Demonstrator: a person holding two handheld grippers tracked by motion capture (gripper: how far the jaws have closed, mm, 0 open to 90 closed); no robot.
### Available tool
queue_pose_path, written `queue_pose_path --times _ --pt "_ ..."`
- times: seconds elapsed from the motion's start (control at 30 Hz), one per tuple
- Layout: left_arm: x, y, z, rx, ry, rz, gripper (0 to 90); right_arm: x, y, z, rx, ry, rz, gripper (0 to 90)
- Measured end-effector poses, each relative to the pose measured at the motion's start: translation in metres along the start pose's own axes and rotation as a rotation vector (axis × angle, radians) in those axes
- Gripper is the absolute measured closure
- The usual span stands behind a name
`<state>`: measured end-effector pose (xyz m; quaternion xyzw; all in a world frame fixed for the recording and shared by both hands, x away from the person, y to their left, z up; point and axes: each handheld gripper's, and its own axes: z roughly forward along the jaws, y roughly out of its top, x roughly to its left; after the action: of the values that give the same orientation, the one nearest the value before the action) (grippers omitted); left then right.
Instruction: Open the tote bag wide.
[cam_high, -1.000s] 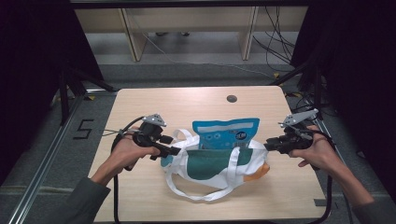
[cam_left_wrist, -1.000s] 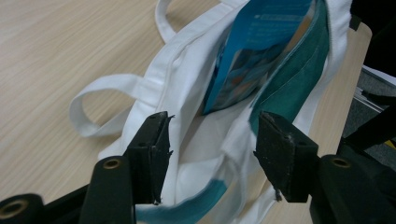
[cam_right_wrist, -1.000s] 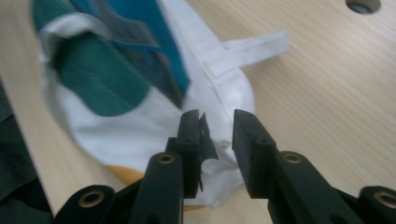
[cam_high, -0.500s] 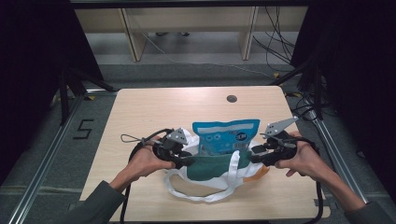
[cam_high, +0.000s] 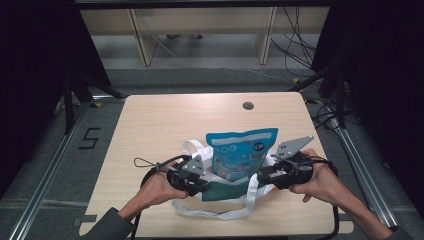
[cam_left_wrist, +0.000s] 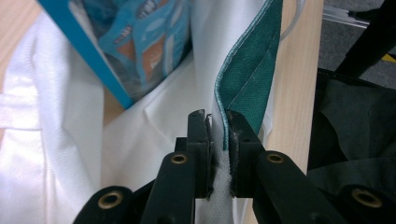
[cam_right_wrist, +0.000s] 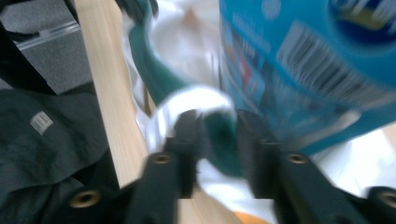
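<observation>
A person's two hands work hand-held tools on a white cloth bag (cam_high: 220, 192) with a dark green panel, lying near the front edge of a light wooden table (cam_high: 160, 125). A blue printed snack pouch (cam_high: 242, 150) sits partly inside the bag's mouth, its upper end reaching toward the middle of the table.

The left tool (cam_high: 196, 186), held in the left hand (cam_high: 155, 187), meets the bag's left side. Seen from the left gripper view, the left tool (cam_left_wrist: 218, 128) is clenched on the bag's rim, its jaws pinching the white fabric and the green hem together, with the pouch (cam_left_wrist: 135, 42) just beyond and the white bag (cam_left_wrist: 60, 140) spreading out to one side.

The right tool (cam_high: 264, 176), gripped by the right hand (cam_high: 320, 182), meets the bag's right side beside the pouch. The right gripper view is blurred; there the right tool (cam_right_wrist: 217, 135) has green cloth and a loop of white handle strap (cam_right_wrist: 196, 100) between its jaws, which stand slightly apart, and whether they are truly clamped cannot be told. The pouch (cam_right_wrist: 308, 60) rises close on the far side.

A white handle strap (cam_high: 220, 214) loops across the table in front of the bag.
</observation>
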<state>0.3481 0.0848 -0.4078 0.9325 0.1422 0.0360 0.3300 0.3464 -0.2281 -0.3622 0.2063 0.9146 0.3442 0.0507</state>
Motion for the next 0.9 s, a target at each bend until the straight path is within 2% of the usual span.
queue_pose_path --times 0.07,0.13,0.17,0.2,0.23,0.3,0.4,0.43,0.47,0.53,0.57,0.63,0.67,0.7,0.73,0.77,0.8,0.83,0.9 --pt "-0.003 0.000 0.003 0.001 0.000 0.000 81.0 0.000 0.002 -0.002 -0.001 -0.009 -0.004 60.0" --pt "-0.004 -0.001 0.006 0.012 -0.005 0.014 81.1 -0.002 0.006 -0.001 -0.026 0.000 -0.025 55.3" --pt "-0.005 -0.001 0.008 0.009 -0.006 0.011 81.1 -0.002 0.008 -0.001 -0.017 0.010 -0.008 53.8" --pt "-0.006 -0.001 0.009 0.018 -0.008 0.013 81.1 -0.002 0.008 0.002 -0.017 0.032 -0.015 51.3" --pt "-0.007 -0.001 0.010 0.027 -0.007 0.019 81.2 0.000 0.008 0.006 0.006 0.051 0.003 50.6" --pt "-0.007 -0.002 0.012 0.026 -0.013 0.014 81.2 0.006 0.007 0.018 0.067 0.093 -0.005 46.9" --pt "-0.008 -0.004 0.016 0.028 -0.018 0.015 81.1 0.012 0.005 0.032 0.096 0.118 -0.067 45.3" --pt "-0.009 -0.005 0.017 0.023 -0.020 0.000 81.1 0.016 0.003 0.036 0.119 0.126 -0.063 49.2" --pt "-0.009 -0.005 0.017 0.024 -0.023 -0.002 81.1 0.017 0.000 0.039 0.137 0.123 -0.096 56.9" --pt "-0.010 -0.006 0.020 0.017 -0.031 -0.009 80.9 0.023 -0.008 0.044 0.194 0.098 -0.106 65.6" --pt "-0.010 -0.006 0.021 0.013 -0.035 -0.015 80.4 0.023 -0.014 0.050 0.218 0.082 -0.179 68.5" --pt "-0.009 -0.005 0.021 0.001 -0.051 -0.043 74.6 0.028 -0.023 0.056 0.256 0.070 -0.154 72.4" --pt "-0.006 -0.004 0.018 -0.019 -0.061 -0.058 64.1 0.027 -0.027 0.056 0.249 0.066 -0.144 74.0" --pt "-0.005 -0.003 0.014 -0.057 -0.070 -0.085 64.1 0.027 -0.027 0.056 0.249 0.066 -0.144 74.0" --pt "0.000 0.000 0.005 -0.119 -0.079 -0.124 62.6 0.025 -0.027 0.055 0.238 0.071 -0.165 74.7" --pt "0.004 0.001 -0.002 -0.141 -0.078 -0.140 61.8 0.023 -0.026 0.053 0.217 0.063 -0.177 74.9" --pt "0.011 0.002 -0.011 -0.180 -0.051 -0.180 61.9 0.022 -0.025 0.049 0.209 0.058 -0.174 75.2" --pt "0.016 0.003 -0.018 -0.191 -0.019 -0.209 61.8 0.022 -0.024 0.048 0.207 0.058 -0.175 75.2" --pt "0.029 0.005 -0.026 -0.167 0.035 -0.219 61.5 0.022 -0.024 0.048 0.207 0.058 -0.174 75.2"
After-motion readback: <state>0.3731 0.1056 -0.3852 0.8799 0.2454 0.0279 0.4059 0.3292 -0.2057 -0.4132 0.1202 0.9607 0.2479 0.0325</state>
